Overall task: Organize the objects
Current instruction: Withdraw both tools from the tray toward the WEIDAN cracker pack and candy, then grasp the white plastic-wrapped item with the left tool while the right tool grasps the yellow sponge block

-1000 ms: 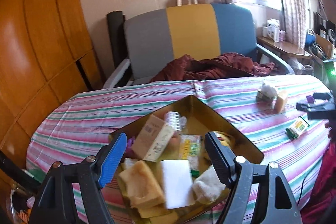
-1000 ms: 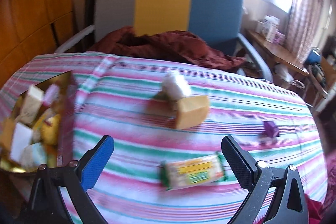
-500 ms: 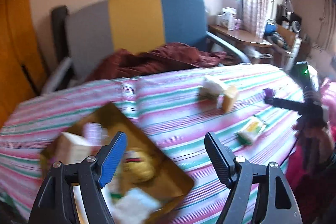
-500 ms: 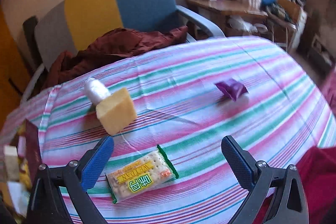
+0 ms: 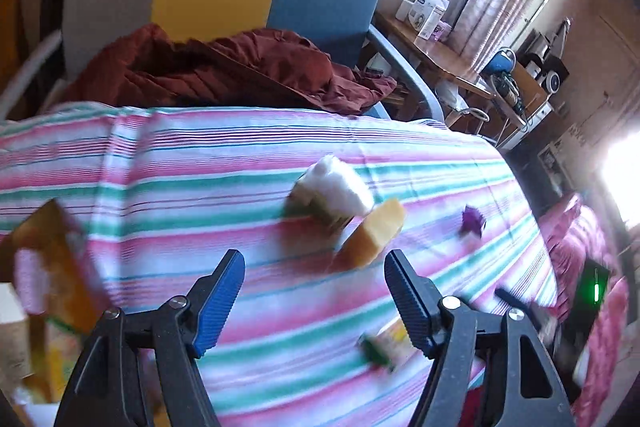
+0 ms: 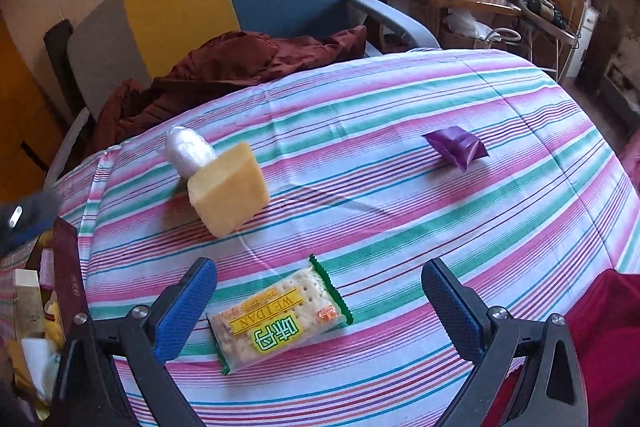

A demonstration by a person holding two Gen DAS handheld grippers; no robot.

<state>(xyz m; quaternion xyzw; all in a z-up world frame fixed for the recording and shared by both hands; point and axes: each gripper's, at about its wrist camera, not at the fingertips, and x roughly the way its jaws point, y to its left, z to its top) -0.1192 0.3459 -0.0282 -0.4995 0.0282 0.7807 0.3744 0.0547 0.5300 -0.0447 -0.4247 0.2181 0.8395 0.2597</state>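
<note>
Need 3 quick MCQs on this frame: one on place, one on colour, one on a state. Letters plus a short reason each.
1. The cracker packet lies:
A) in the box
B) on the striped tablecloth, between the right gripper jaws
C) on the chair

2. The small pouch is:
A) purple
B) orange
C) black

3. The right gripper is:
A) shut on the packet
B) shut, empty
C) open

Key: 1 B, the packet sits flat on the cloth between both jaws; 2 A, its wrapper shows purple; 3 C, the jaws stand wide apart, clear of the packet.
</note>
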